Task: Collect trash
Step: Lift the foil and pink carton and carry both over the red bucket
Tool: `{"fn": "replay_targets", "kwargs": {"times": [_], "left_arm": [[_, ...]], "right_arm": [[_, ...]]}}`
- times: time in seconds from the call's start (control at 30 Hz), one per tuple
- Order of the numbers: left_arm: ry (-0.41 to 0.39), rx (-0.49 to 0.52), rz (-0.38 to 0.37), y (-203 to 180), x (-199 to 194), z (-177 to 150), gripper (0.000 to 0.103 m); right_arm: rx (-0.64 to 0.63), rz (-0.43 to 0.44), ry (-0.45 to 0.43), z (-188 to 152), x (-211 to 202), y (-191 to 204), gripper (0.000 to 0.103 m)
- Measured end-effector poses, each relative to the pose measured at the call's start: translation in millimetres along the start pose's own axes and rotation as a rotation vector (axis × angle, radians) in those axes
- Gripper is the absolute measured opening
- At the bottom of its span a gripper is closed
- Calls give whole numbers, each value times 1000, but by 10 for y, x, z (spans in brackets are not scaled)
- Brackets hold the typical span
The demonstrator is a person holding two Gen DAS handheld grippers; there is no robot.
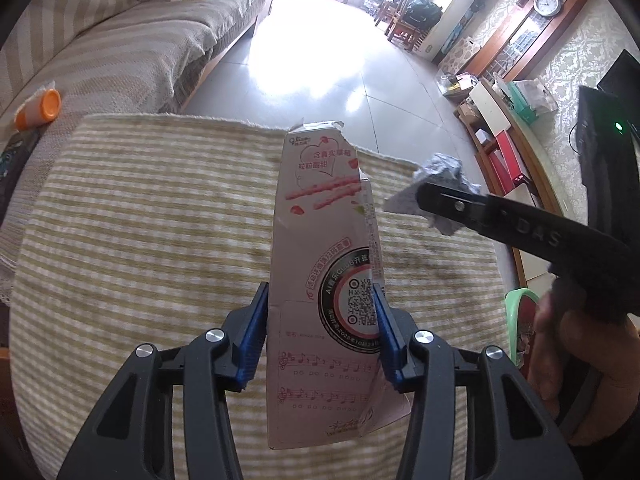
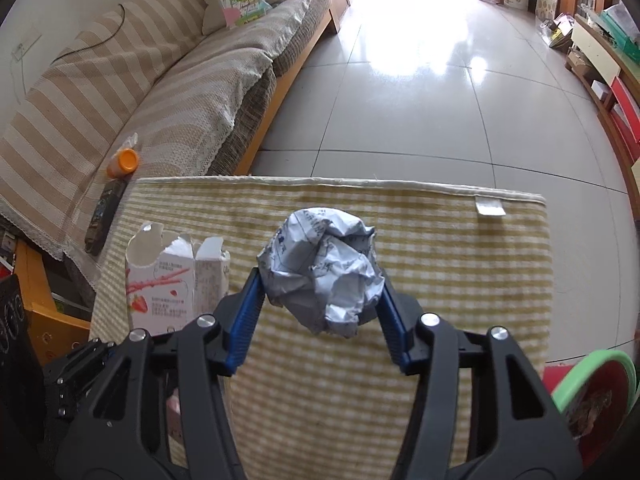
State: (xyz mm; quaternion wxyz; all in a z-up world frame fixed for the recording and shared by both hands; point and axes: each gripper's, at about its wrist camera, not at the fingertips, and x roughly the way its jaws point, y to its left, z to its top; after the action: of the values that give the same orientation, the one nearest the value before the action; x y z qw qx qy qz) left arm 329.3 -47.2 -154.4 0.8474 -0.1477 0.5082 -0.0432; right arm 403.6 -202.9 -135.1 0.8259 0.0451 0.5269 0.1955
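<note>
The left tongs (image 1: 320,332) grip a torn pink-and-white cardboard snack box (image 1: 324,280) across its narrow width, blue pads pressed to both sides. Its long axis runs straight ahead along the fingers, torn open end pointing away, above the table's green-and-cream checked cloth (image 1: 140,240). The right tongs (image 2: 320,308) clamp a crumpled grey-white paper ball (image 2: 324,268). A green-rimmed bin (image 2: 592,392) sits low to the right, nearer the right hand, probably the drop point.

Striped sofa (image 2: 168,92) left, glossy grey tile floor (image 2: 420,92) – glare from the far doorway.
</note>
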Motion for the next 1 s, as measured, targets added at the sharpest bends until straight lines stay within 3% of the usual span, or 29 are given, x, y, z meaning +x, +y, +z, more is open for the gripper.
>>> {"fn": "replay_targets", "kwargs": {"times": [0.4, 0.6, 1.0], "left_arm": [[-91, 66, 28, -166, -863, -240, 46], [-121, 114, 26, -333, -1214, -381, 46], [-142, 212, -6, -923, -1433, -544, 46]], "right_arm": [[39, 7, -149, -536, -1222, 139, 53], [68, -14, -188, -873, -1662, 25, 53], [141, -55, -255, -1238, -2245, -422, 53]]}}
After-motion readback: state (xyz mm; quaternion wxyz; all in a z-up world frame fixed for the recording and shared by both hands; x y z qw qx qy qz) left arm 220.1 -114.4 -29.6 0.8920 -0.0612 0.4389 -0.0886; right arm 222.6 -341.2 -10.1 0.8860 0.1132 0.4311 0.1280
